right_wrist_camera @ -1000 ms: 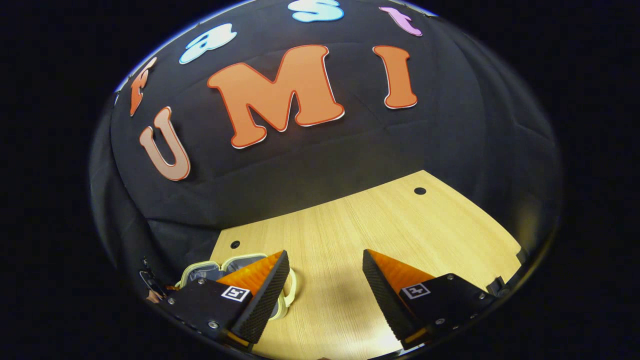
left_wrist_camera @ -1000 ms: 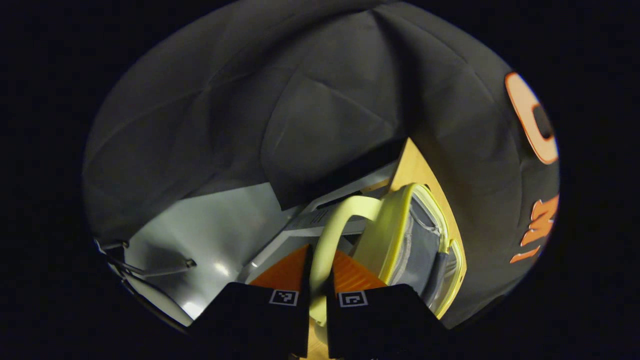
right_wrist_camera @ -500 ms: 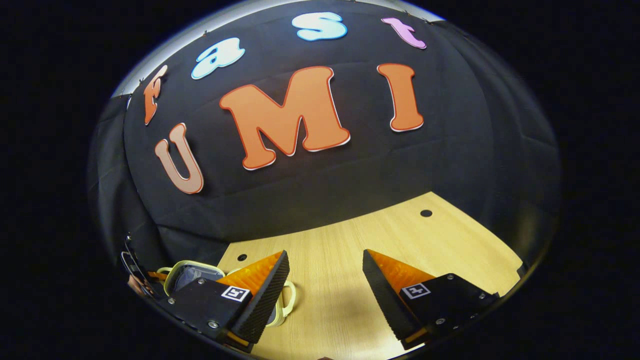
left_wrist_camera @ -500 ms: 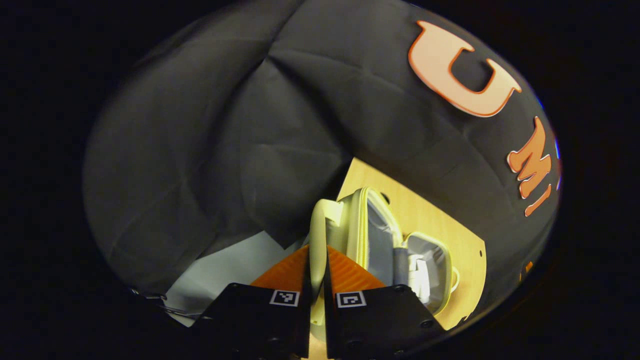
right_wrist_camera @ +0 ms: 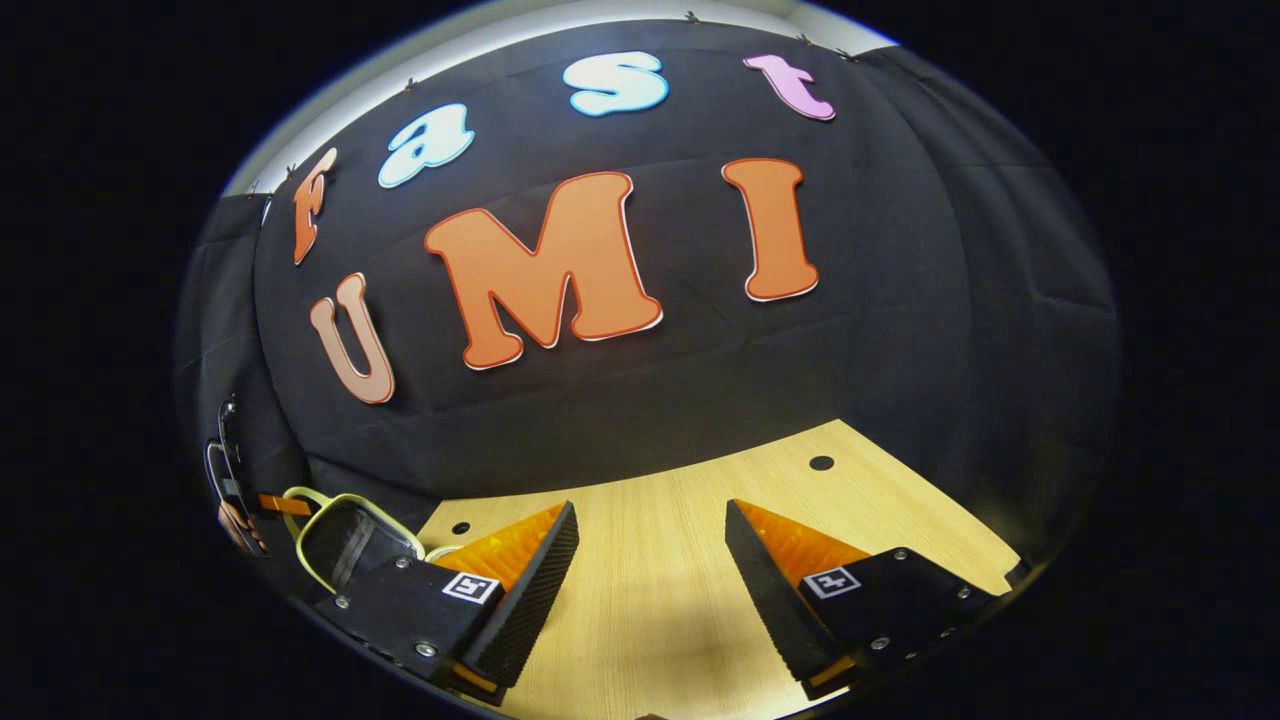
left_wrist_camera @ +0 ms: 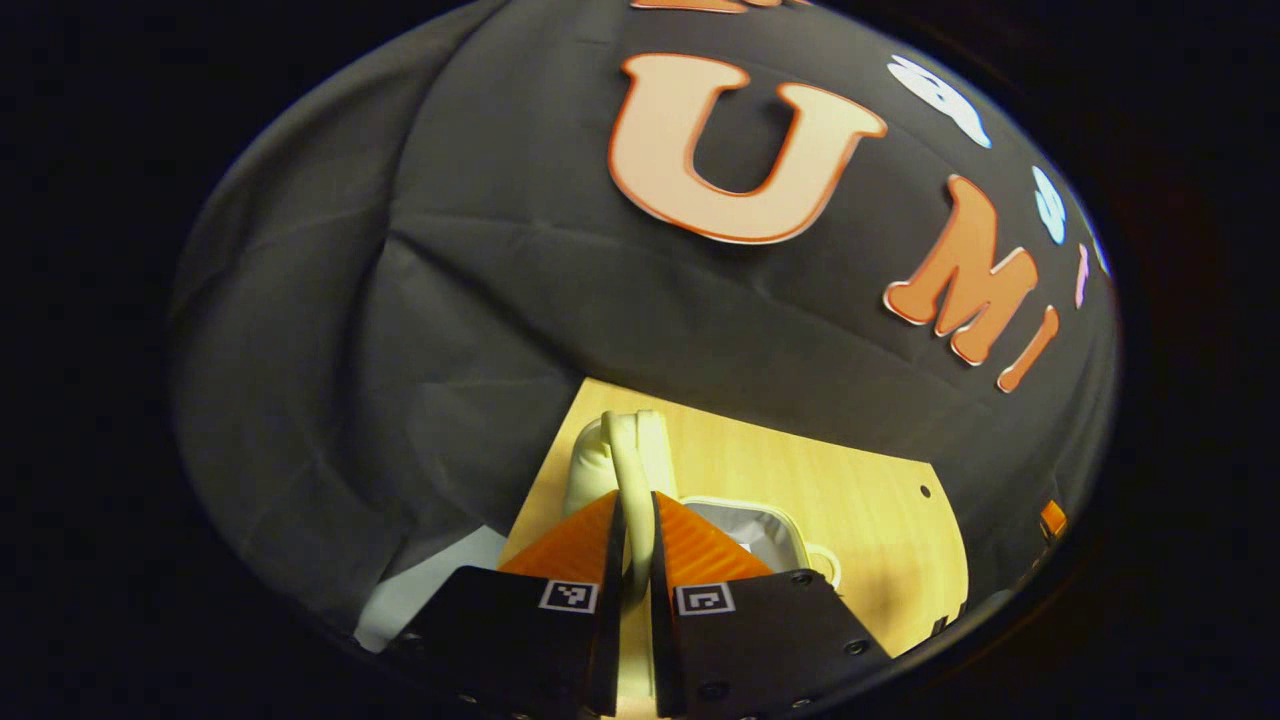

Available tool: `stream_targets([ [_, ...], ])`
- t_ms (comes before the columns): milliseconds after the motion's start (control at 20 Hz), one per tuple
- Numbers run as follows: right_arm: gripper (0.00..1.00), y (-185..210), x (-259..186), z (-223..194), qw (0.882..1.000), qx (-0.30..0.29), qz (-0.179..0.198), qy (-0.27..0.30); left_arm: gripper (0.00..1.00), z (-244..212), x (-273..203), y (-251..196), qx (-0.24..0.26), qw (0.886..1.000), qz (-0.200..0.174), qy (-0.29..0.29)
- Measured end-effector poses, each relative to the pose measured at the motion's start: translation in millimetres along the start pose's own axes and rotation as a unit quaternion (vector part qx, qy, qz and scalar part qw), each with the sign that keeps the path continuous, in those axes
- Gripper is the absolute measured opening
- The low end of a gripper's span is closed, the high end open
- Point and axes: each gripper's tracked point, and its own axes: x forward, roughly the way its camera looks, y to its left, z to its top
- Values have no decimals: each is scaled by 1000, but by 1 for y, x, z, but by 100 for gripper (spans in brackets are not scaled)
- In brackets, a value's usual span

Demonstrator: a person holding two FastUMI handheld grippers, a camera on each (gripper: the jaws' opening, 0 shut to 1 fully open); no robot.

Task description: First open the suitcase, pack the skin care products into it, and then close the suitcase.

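Note:
In the left gripper view, the pale yellow-green suitcase lid [left_wrist_camera: 610, 455] stands edge-on, straight ahead of my left gripper [left_wrist_camera: 635, 500]. That gripper is shut on the lid's curved handle [left_wrist_camera: 632, 480]. The suitcase's lower half [left_wrist_camera: 750, 522], lined in grey, lies open on the wooden table [left_wrist_camera: 870, 500] just to the right. In the right gripper view, the raised lid [right_wrist_camera: 350, 535] shows at the far left, with a hand and the other gripper [right_wrist_camera: 235, 500] behind it. My right gripper [right_wrist_camera: 650, 510] hovers open above the table [right_wrist_camera: 850, 490], with nothing between its fingers.
Black cloth walls close in the table at the back and on both sides. The tabletop has small round holes [right_wrist_camera: 821, 462] near its far corners. A pale grey floor [left_wrist_camera: 420, 595] shows beyond the table's left edge.
My left gripper has swung round with the handle, and the lid has risen from lying flat to standing up. The right gripper has tilted up slightly and stays open.

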Motion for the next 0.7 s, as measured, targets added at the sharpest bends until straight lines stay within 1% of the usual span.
stream_targets([
  [150,95,-25,-4,5,1000,1,-4,-7,14,2,-1,-52,14,1000,-24,-5],
  [250,95,-34,-9,5,1000,4,-1,-5,14,-5,5,-80,20,999,-35,0],
  [400,95,-49,-13,2,1000,1,-3,0,15,-11,12,-116,39,998,-48,4],
  [550,95,-62,-20,-3,1000,-6,-5,7,14,-23,17,-151,45,997,-66,13],
  [600,100,-66,-22,-3,1000,-6,-7,6,14,-26,22,-161,49,996,-70,17],
  [650,95,-71,-23,-5,1000,-7,-12,7,14,-32,26,-172,54,995,-76,21],
  [700,95,-74,-25,-6,1000,-6,-14,8,15,-40,30,-181,58,995,-81,25],
])
